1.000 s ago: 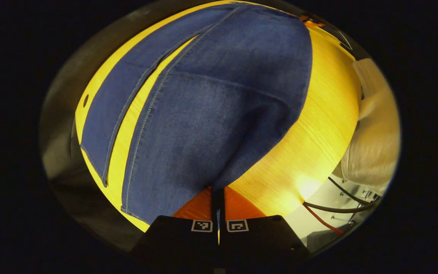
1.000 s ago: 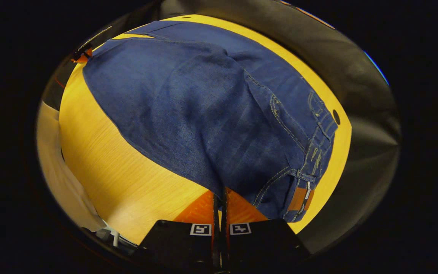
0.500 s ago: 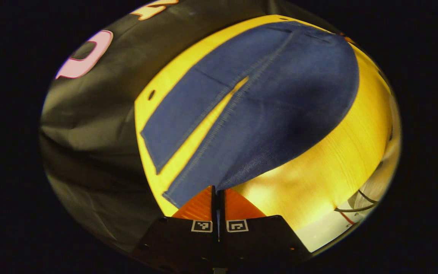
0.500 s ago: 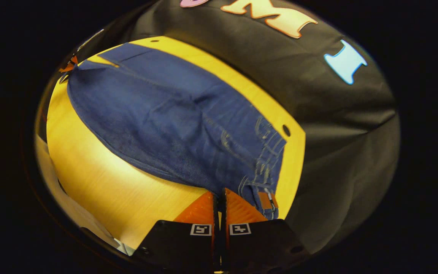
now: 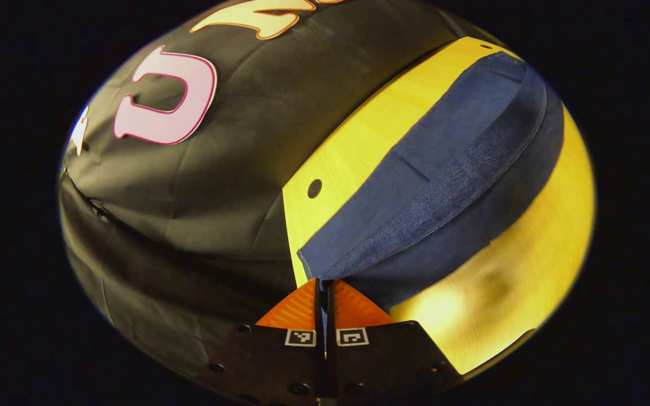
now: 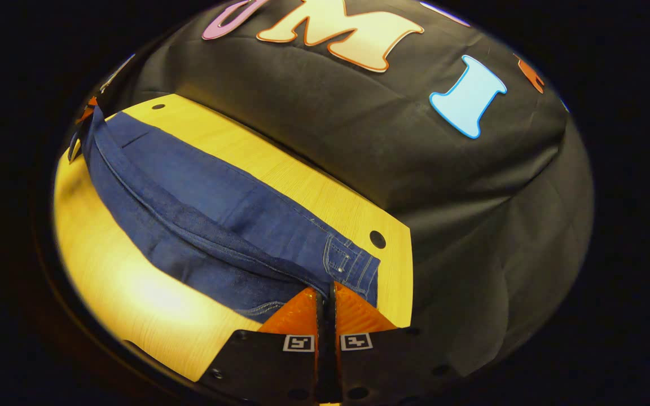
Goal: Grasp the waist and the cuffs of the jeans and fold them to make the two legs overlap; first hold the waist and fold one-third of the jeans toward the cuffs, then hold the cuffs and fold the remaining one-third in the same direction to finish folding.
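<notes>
Two grippers, both closed on denim: we are pinching the cuff end of the jeans [image 5: 443,186] in the left gripper [image 5: 325,287] and the waist end in the right gripper [image 6: 325,294]. The jeans' long axis is running from one tool straight across to the other, over the table [image 6: 302,175]. We are judging that the lifted leg is lying just ahead of both tips, needing to be laid over the flat leg beyond.

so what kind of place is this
Probably a staged recording booth, not a home: a bare wooden table backed by a draped black cloth wall, with only jeans on it, pinched by the left gripper and right gripper.
</notes>
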The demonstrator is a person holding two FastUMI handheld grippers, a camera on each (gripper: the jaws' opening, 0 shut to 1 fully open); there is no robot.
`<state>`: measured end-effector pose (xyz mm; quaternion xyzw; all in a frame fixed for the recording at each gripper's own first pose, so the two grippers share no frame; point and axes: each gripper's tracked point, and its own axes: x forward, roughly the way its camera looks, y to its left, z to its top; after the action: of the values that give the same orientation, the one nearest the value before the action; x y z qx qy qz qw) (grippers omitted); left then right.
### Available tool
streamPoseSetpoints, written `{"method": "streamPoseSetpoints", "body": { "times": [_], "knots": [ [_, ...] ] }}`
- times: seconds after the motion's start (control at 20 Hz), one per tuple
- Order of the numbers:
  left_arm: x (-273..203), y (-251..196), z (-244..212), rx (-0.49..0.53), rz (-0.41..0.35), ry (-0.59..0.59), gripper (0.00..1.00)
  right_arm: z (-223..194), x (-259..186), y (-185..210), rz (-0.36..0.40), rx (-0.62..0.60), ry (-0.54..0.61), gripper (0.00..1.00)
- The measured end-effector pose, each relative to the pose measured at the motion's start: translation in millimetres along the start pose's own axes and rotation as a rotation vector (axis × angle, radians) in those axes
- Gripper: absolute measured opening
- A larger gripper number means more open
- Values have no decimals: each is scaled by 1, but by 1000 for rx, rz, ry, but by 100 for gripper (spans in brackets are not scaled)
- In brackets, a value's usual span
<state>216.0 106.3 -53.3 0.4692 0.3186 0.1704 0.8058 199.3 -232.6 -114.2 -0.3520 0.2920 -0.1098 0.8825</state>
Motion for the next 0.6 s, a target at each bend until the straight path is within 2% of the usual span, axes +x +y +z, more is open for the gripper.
{"method": "streamPoseSetpoints", "body": {
  "times": [0.25, 0.35, 0.4, 0.6],
  "knots": [
    [71, 3, 47, 28, 71, 5, 0, 29, 85, 4, -42, 12, -16, 2],
    [108, -15, 49, -19, 28, 23, 0, 25, 117, 13, -30, 47, 0, 0],
    [123, -24, 44, -46, 9, 42, 0, 20, 134, 22, -5, 62, 11, 2],
    [143, -36, 49, -131, -10, 29, 0, 11, 163, 35, 62, 171, 30, 3]
  ]
}}
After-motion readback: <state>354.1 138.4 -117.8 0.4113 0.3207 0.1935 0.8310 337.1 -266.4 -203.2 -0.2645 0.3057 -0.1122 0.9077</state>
